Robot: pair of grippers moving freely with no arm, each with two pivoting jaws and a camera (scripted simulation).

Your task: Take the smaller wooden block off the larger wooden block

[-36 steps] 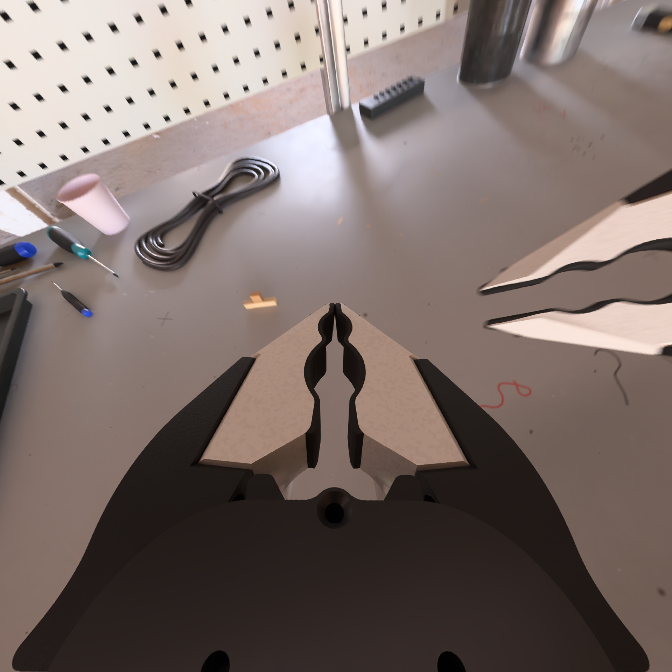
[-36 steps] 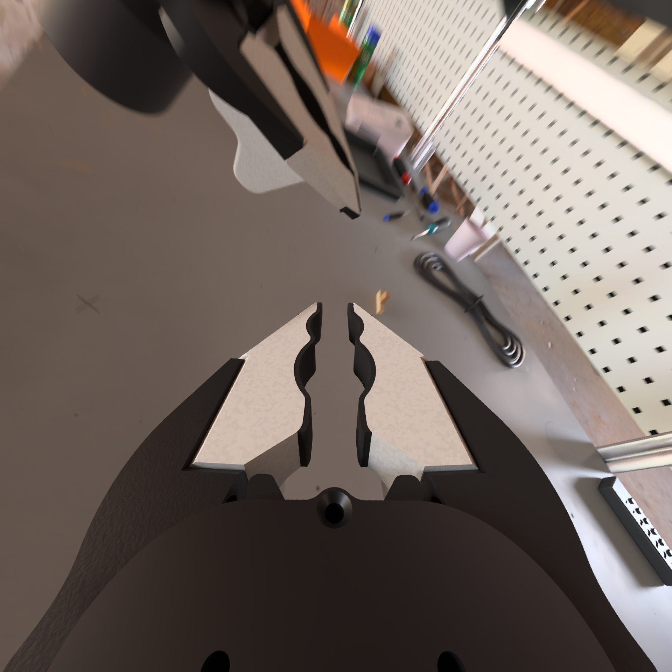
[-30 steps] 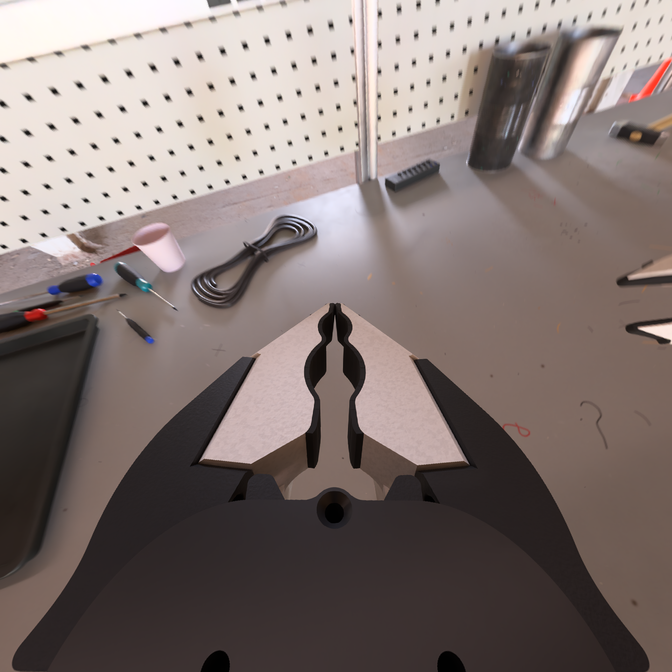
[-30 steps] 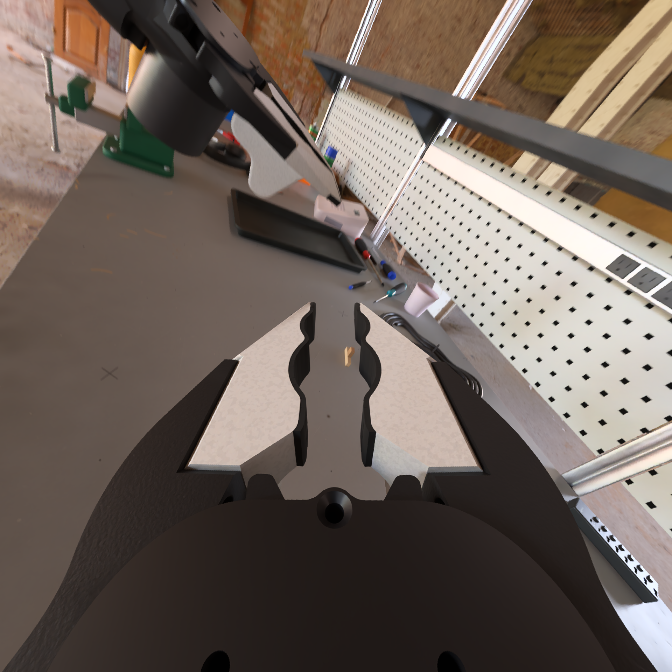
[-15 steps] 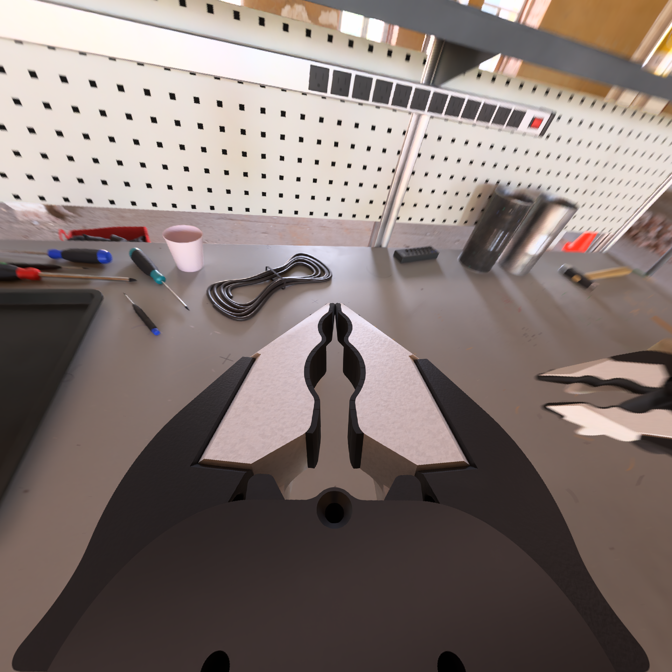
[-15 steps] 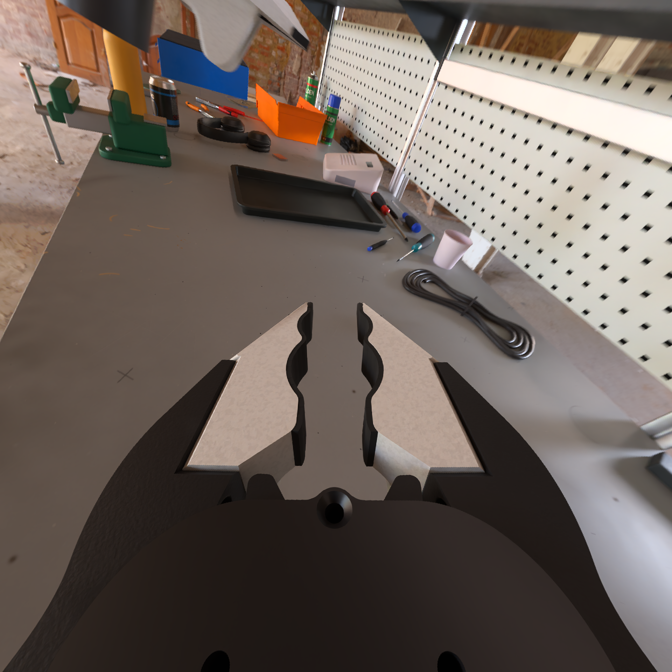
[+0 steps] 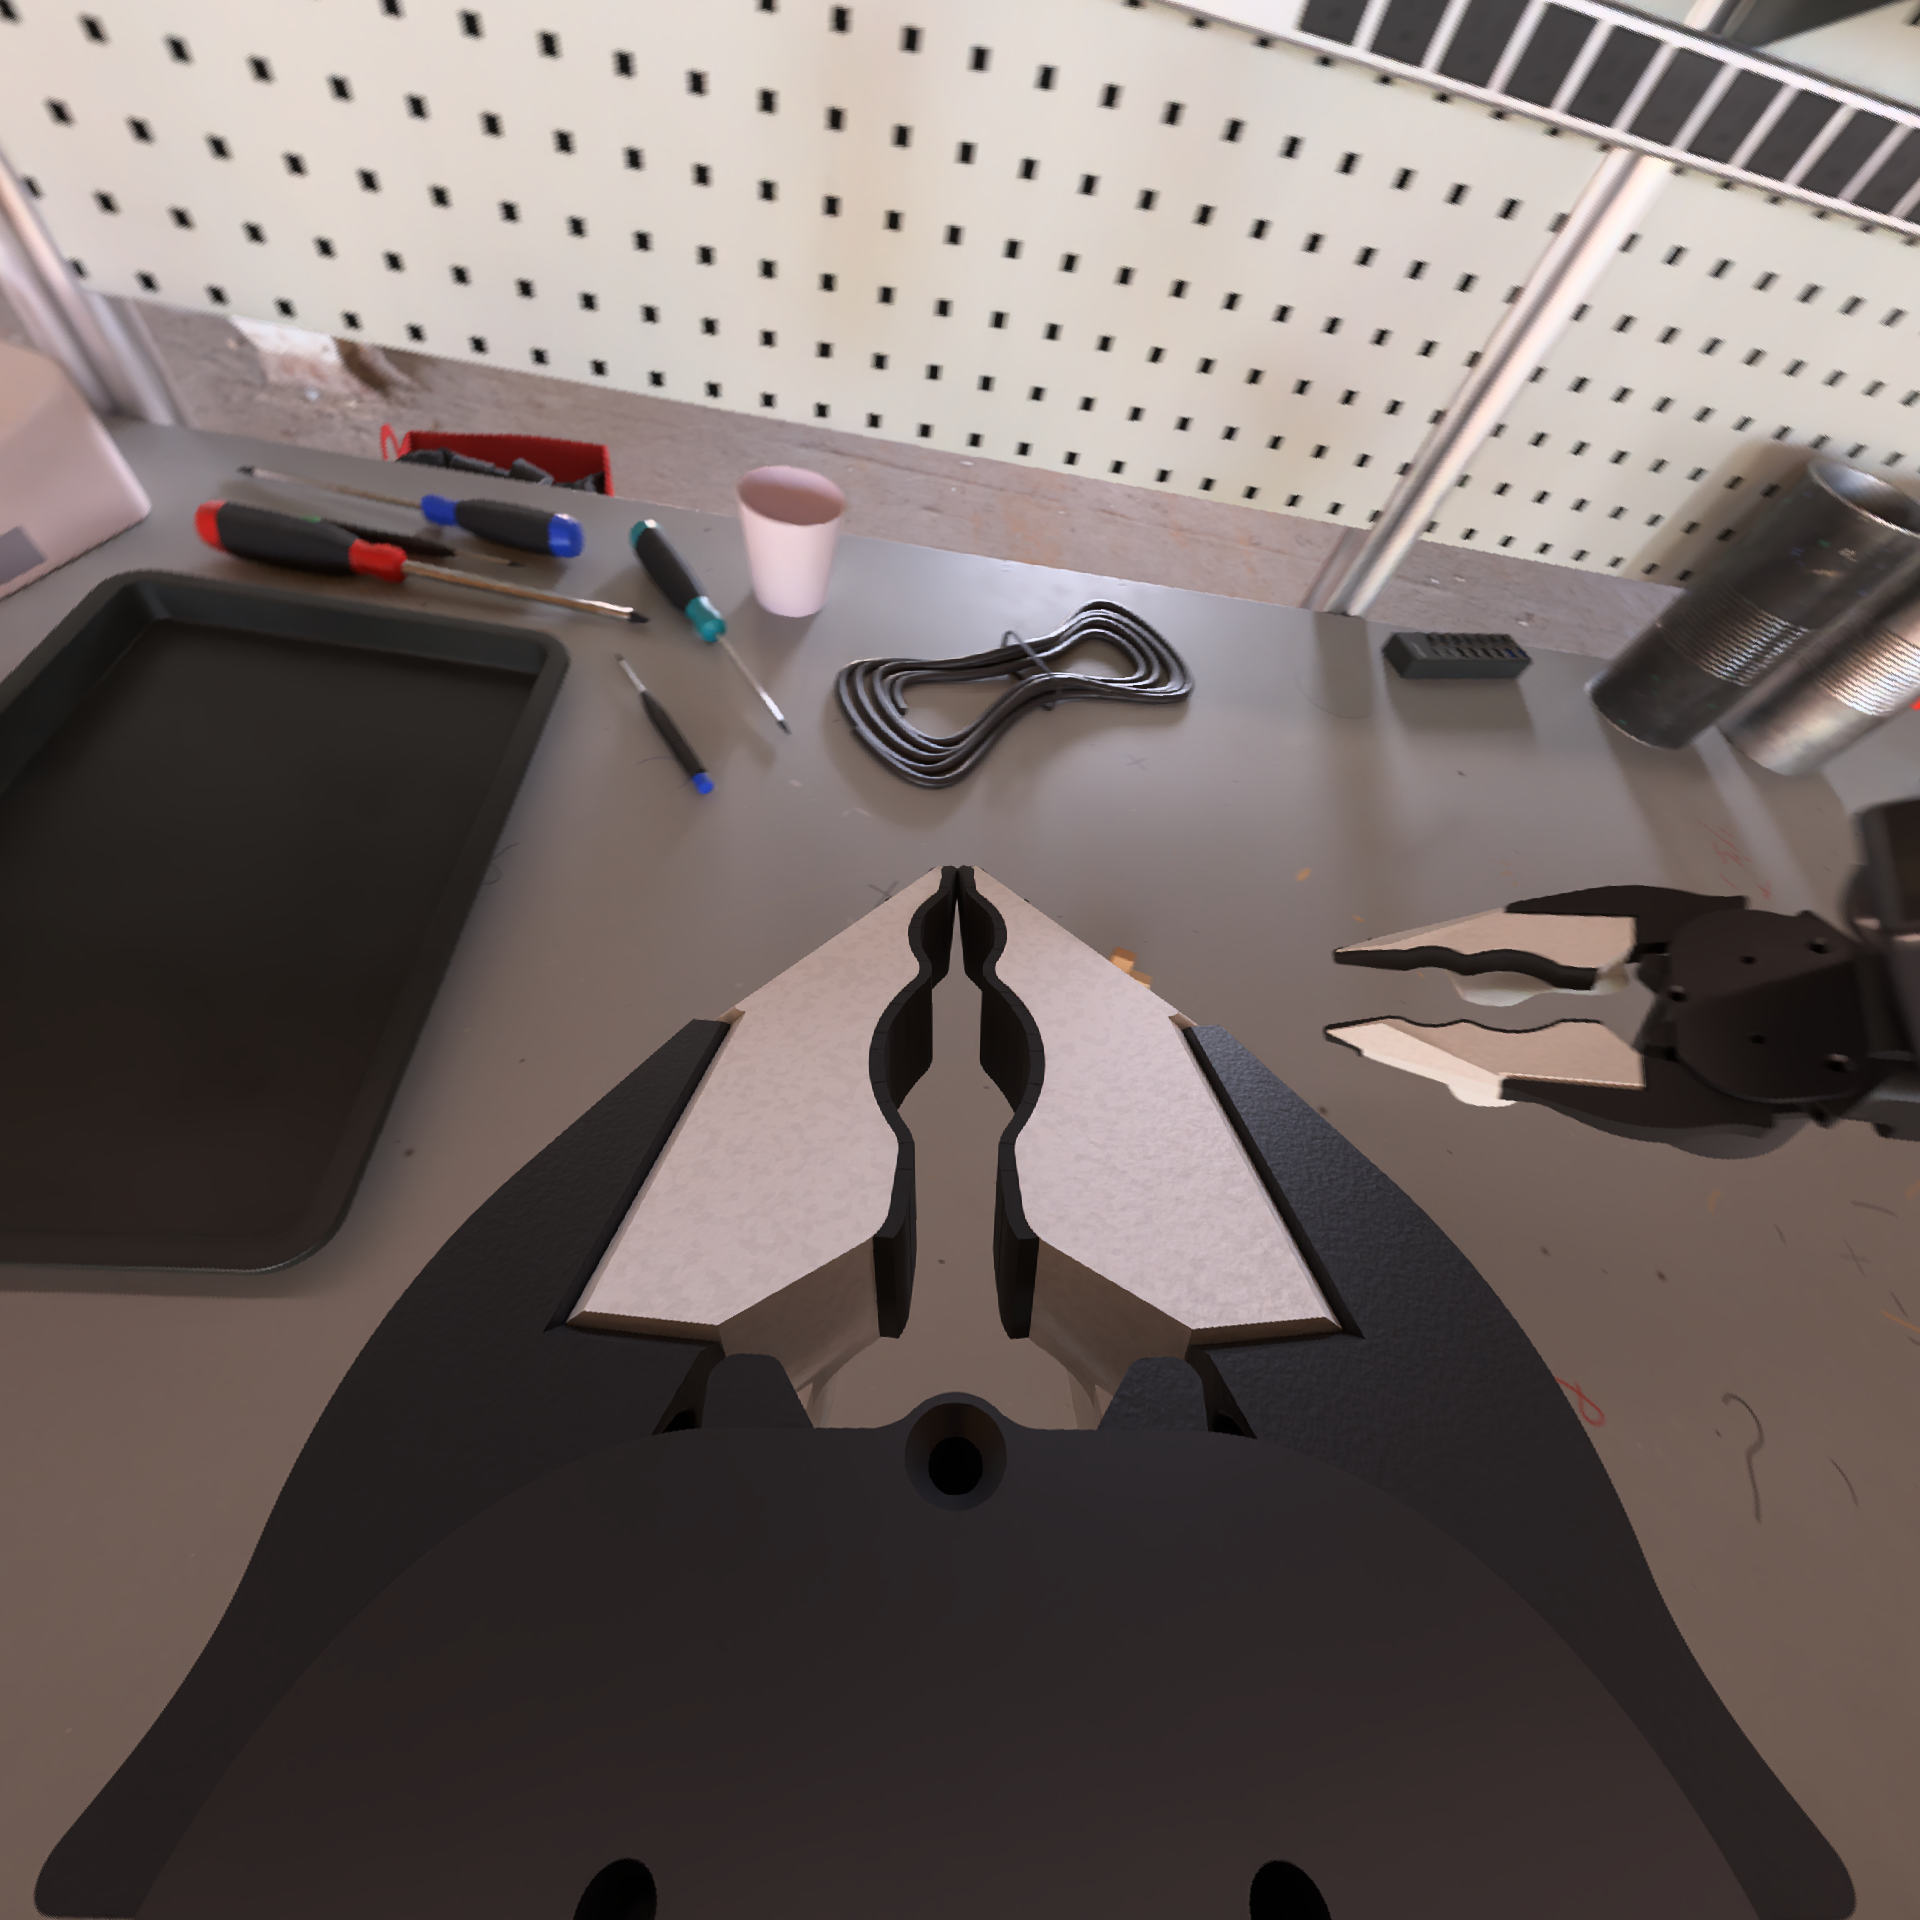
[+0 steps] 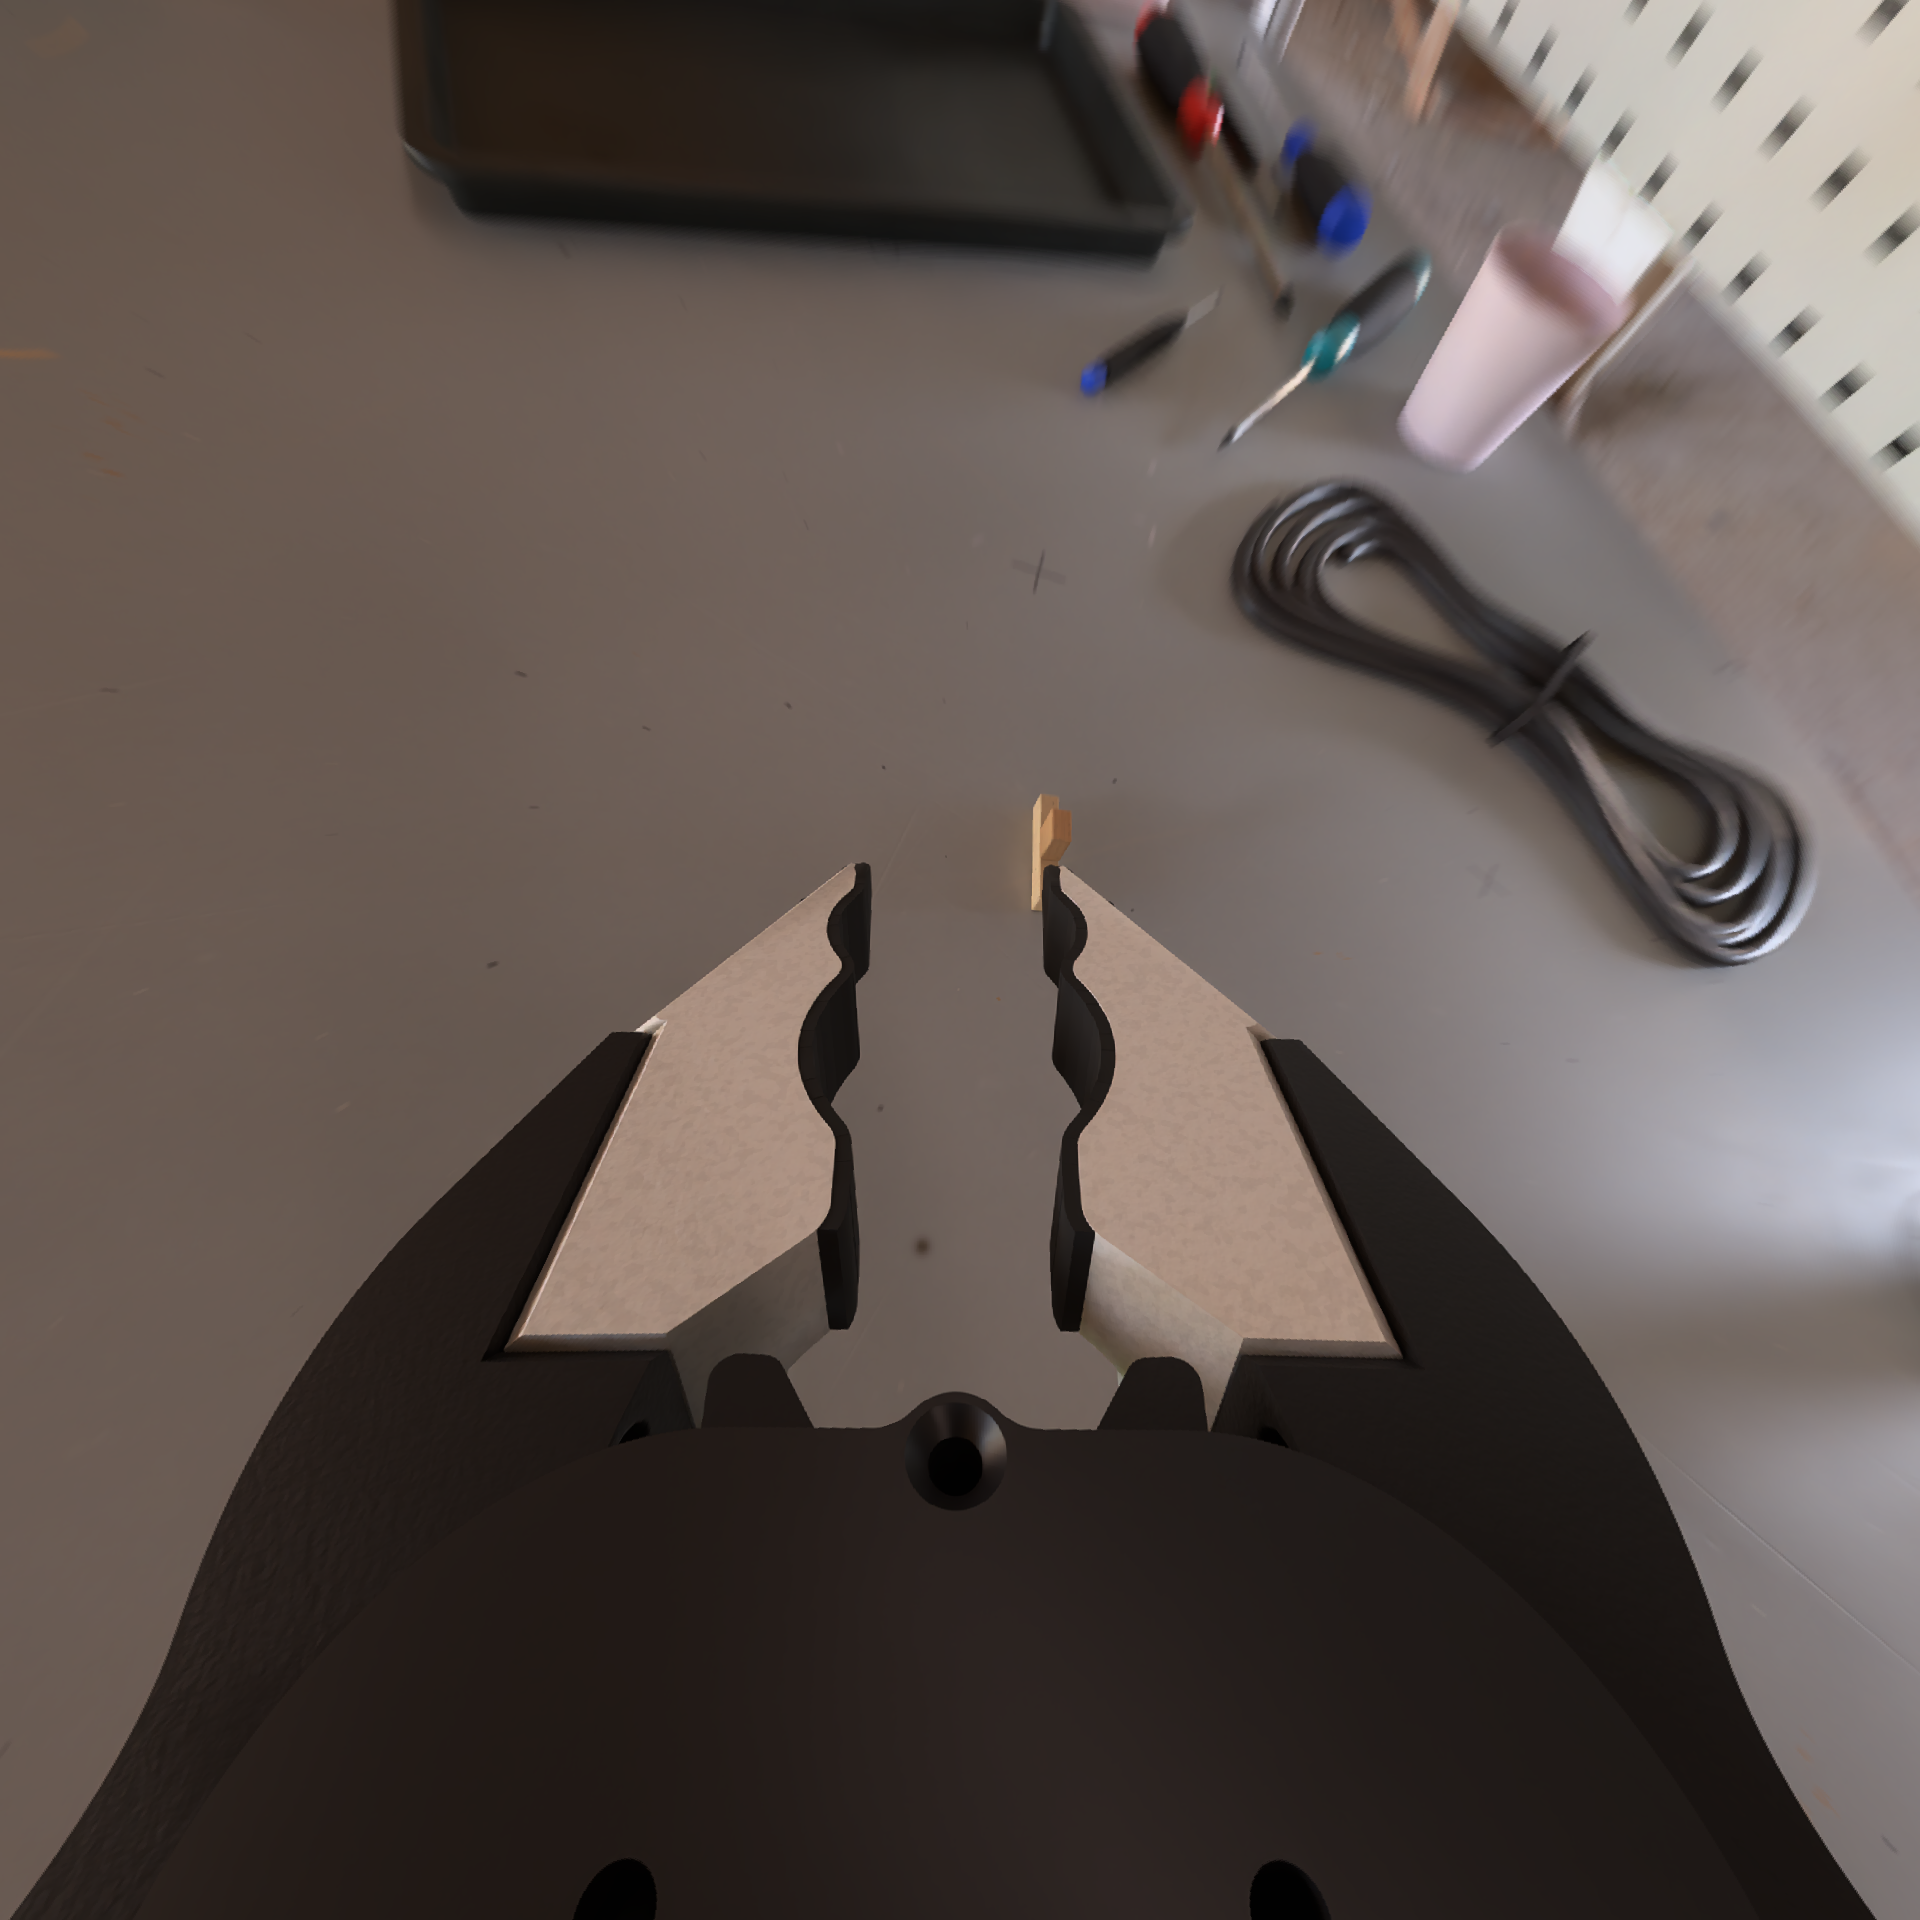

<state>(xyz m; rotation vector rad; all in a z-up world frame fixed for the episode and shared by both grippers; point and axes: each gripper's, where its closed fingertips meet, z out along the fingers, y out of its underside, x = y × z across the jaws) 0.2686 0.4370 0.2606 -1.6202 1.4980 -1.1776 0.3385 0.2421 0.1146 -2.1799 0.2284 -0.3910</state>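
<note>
Two small joined wooden blocks lie on the grey bench. In the right wrist view the larger block is a thin tan slab and the smaller block sticks out from its right side. My right gripper is open and empty, and its right fingertip is just in front of the blocks. In the left wrist view only a sliver of the blocks shows beside my right finger. My left gripper is shut and empty above the bench. The right gripper shows open farther right.
A black tray lies at the left, with screwdrivers and a pink cup behind it. A coiled black cable, a small black block and metal cylinders sit near the pegboard wall.
Both views have tilted down toward the bench. My right gripper has come down close to the wooden blocks with its jaws a little wider. My left gripper stays shut.
</note>
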